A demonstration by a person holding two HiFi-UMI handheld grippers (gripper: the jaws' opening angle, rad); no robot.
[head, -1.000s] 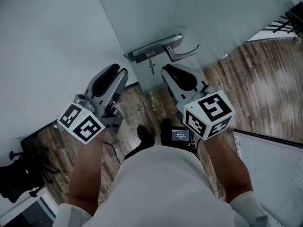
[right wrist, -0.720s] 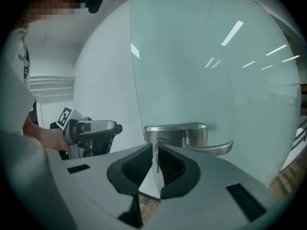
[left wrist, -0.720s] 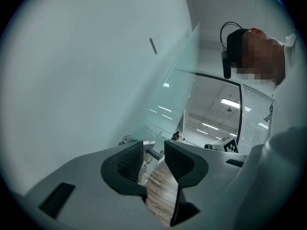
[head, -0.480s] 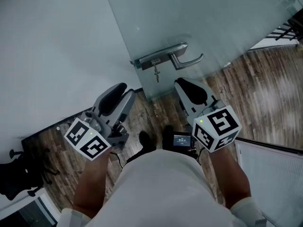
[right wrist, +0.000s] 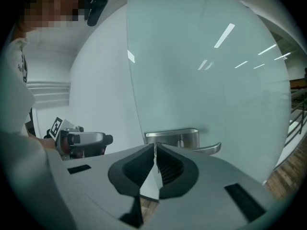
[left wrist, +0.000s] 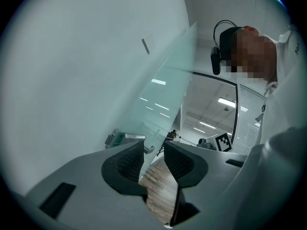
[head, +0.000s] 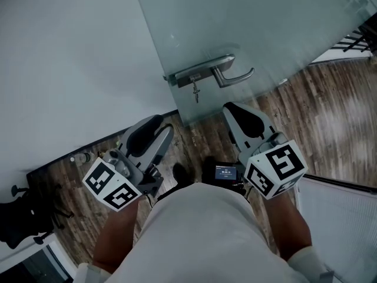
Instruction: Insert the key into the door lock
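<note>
Head view: the key (head: 196,92) hangs straight down from the lock (head: 189,75).
Our right gripper (head: 237,109), pinched together, is nearer; our left gripper (head: 160,124) gapes, empty.

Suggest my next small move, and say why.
Likely just rest both grippers; no further push seems needed. The key already hangs from the lock beside the handle. Neither gripper holds it: the left gripper is open, the right gripper is shut on nothing, and both are short of the door.

Left tongs (left wrist: 153,148) stand slightly apart and empty; right tongs (right wrist: 155,148) are pressed together.
</note>
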